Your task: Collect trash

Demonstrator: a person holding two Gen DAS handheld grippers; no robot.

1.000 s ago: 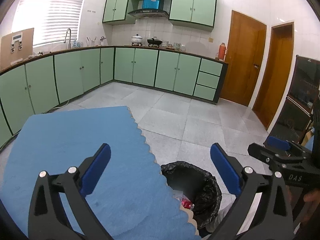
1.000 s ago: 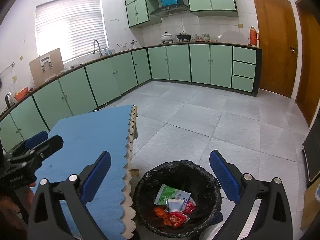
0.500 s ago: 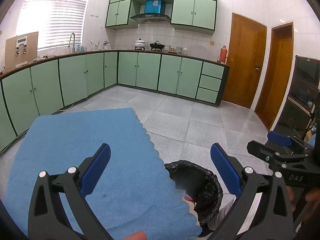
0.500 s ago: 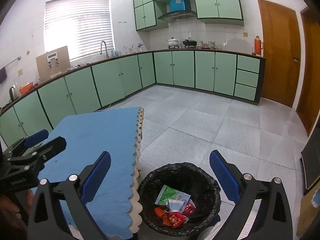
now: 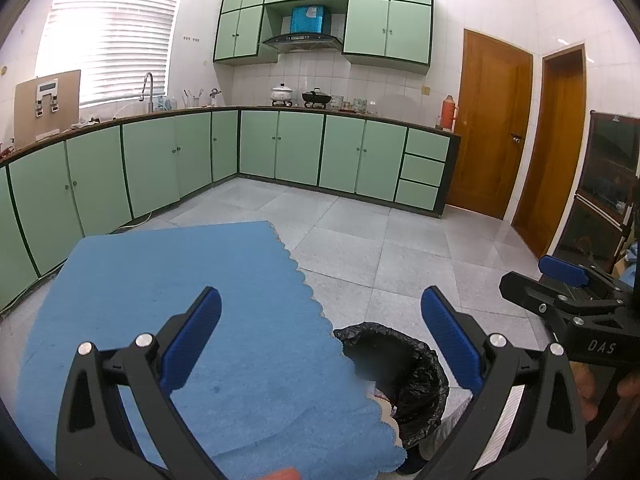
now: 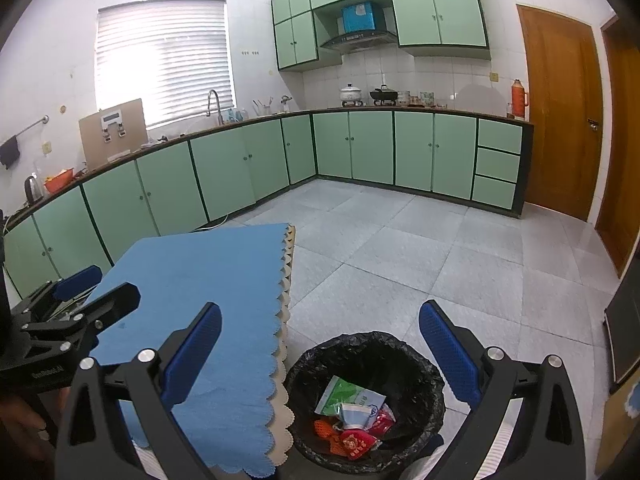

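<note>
A bin lined with a black bag (image 6: pixel 304 364) stands on the floor beside the table's scalloped edge. Inside lie a green-and-white packet (image 6: pixel 344 394), a blue-white wrapper and red wrappers (image 6: pixel 354 442). My right gripper (image 6: pixel 320 312) hovers above the bin, open and holding nothing. My left gripper (image 5: pixel 320 296) is open over the blue tablecloth (image 5: pixel 180 300), also with nothing in it. In the left wrist view the bin (image 5: pixel 424 360) is half hidden behind the cloth's edge. Each gripper shows in the other's view: the right gripper (image 5: pixel 536 280) and the left gripper (image 6: pixel 100 286).
Green cabinets (image 6: pixel 224 172) run along the left and back walls under a counter with a sink, pots and a red flask (image 6: pixel 518 98). Two wooden doors (image 5: pixel 492 120) are at the right. A dark cabinet (image 5: pixel 608 184) stands at the far right. Grey tiled floor (image 6: pixel 420 256) lies beyond the bin.
Both views have tilted upward a little, so the bin and table sit lower in frame. Both grippers remain open, and the trash in the bin is unchanged.
</note>
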